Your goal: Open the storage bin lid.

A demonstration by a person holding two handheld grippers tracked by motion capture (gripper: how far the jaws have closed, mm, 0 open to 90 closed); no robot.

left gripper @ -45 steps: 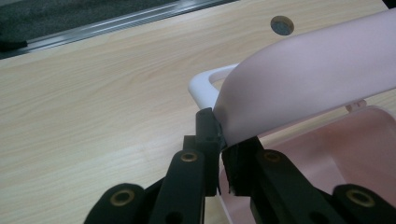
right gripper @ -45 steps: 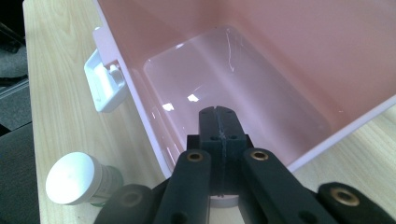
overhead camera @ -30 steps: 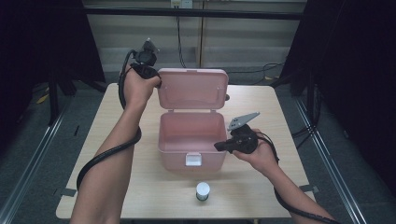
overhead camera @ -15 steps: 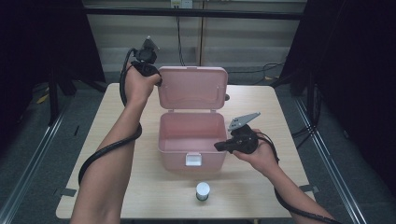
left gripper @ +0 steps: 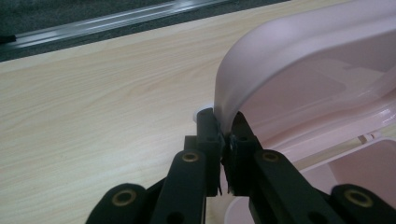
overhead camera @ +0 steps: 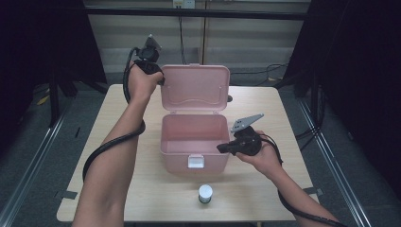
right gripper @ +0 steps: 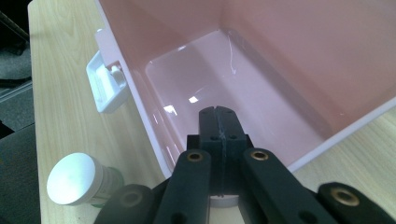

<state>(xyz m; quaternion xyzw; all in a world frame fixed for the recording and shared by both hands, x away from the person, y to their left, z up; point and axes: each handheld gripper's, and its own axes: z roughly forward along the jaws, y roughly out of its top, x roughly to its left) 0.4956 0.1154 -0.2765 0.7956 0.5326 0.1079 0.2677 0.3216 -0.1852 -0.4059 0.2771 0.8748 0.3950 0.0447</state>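
Pink box held open for loading
Left gripper pinches lid edge upright; right gripper, clamped empty, steadies box rim; bottle waits in front

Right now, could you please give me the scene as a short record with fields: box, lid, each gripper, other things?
box: pink box on the table, open, inside bare
lid: lid standing upright behind the box
left gripper: left gripper shut on the lid's corner edge
right gripper: right gripper shut, holding nothing, at the box's right front rim
other: small white-capped jar in front of the box
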